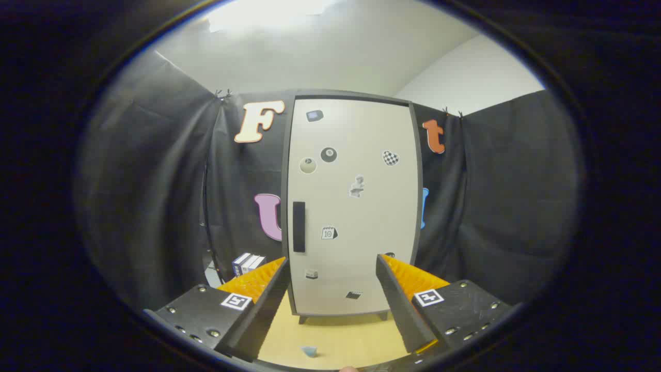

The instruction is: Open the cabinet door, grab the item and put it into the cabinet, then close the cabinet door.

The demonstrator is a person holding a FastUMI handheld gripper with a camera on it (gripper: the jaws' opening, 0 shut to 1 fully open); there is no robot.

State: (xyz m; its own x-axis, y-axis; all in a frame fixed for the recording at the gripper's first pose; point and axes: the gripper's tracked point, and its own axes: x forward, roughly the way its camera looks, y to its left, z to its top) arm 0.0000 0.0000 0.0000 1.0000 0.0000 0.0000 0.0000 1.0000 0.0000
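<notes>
Your gripper (333, 268) is spread wide and holds nothing, the shut cabinet door (356, 206) at twelve o'clock beyond its fingers

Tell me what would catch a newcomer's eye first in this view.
The tall pale cabinet stands dead ahead beyond the fingers, its door shut and dotted with small stickers, a dark handle on the door's left edge. The gripper hangs open in front of it, fingers spread wide with nothing between them. A small box sits to the cabinet's left beyond the left finger, and a small pale blue object lies on the wooden surface between the fingers.
</notes>
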